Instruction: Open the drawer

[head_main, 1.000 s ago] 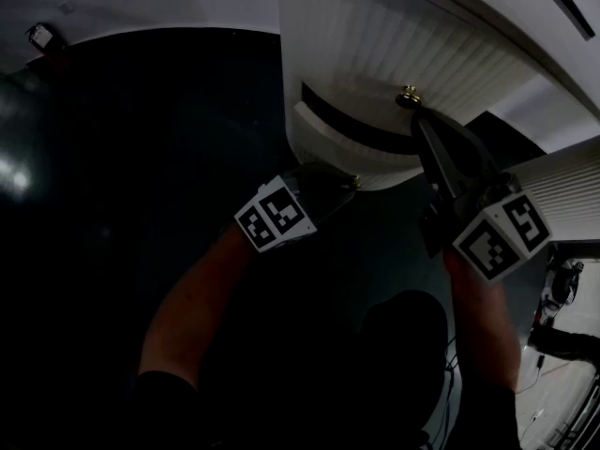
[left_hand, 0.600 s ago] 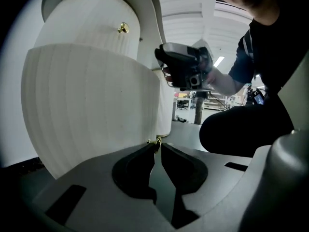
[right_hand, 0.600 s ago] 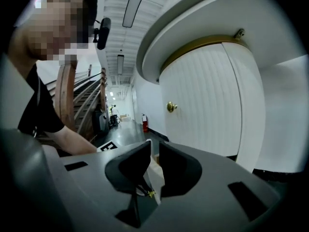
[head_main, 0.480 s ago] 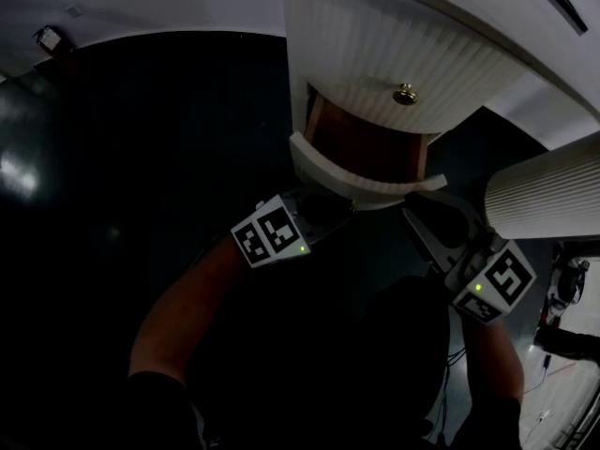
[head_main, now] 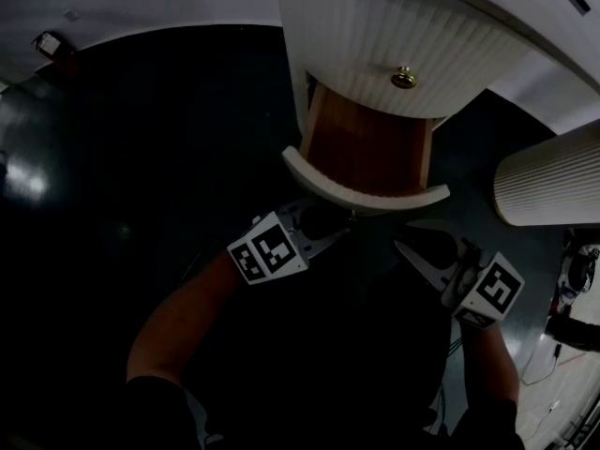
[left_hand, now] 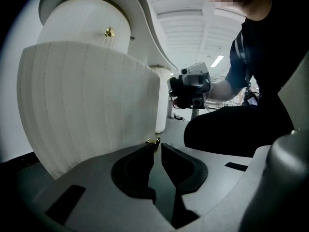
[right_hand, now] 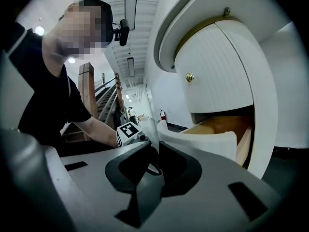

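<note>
– White ribbed wood at the middle of the head view: is that the drawer (head_main: 367, 191)?
– Yes. It stands slid out of the white cabinet (right_hand: 268, 98), and its brown inside lies bare to the camera between the curved front and the cabinet.
– What has hold of it?
– The left gripper (left_hand: 157, 146). In the left gripper view its jaws are drawn nearly together on the small brass knob (left_hand: 155, 141) at the lower edge of the drawer's front, pinching it at their very tips.
– And the right gripper (right_hand: 155, 147)?
– Its jaws are pressed together with nothing between them. In the head view it lies at the lower right, near the drawer's right corner but apart from it, pointing toward the upper left.
– Does its own view show the drawer?
– It does, at centre right, with the pale wooden inside under the overhang.
– Anything above?
– A second ribbed front (head_main: 441, 59), flush with the cabinet, carrying an upper knob (head_main: 404, 78) of brass near the top of the head view.
– Below?
– A dark floor (head_main: 141, 157) fills the left half, and the person's bare forearm (head_main: 183, 317) runs up from the lower left to the left gripper.
</note>
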Tool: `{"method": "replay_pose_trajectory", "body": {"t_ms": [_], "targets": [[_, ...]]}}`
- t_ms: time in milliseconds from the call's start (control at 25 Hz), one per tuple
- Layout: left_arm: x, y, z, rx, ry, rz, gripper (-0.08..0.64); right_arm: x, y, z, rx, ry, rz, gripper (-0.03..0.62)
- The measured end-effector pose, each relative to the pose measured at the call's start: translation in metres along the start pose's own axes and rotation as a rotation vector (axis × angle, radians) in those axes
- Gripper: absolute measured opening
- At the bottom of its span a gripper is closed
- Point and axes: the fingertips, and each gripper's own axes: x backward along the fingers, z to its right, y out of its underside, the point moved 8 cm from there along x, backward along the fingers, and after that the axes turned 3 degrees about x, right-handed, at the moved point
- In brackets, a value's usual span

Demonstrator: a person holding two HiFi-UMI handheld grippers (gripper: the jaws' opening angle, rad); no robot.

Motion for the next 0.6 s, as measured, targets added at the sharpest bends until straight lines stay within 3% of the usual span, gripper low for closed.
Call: {"method": "replay_pose_trajectory", "body": {"t_ms": [240,480,600], "targets": [[0.008,0.001,0.012,0.008,0.005,-0.007,0.052,0.029,-0.015,0.002,0.035,0.053,0.031,0.018],[0.052,-0.02,0.006,0.061,-0.09,0.125,0.052,0.052,-0.028,0.019,0.088,0.187,0.042,0.02],[0.07,-0.03,0.003,0.049,-0.156,0.176,0.054,0.056,-0.024,0.026,0.098,0.225,0.03,0.096]]}}
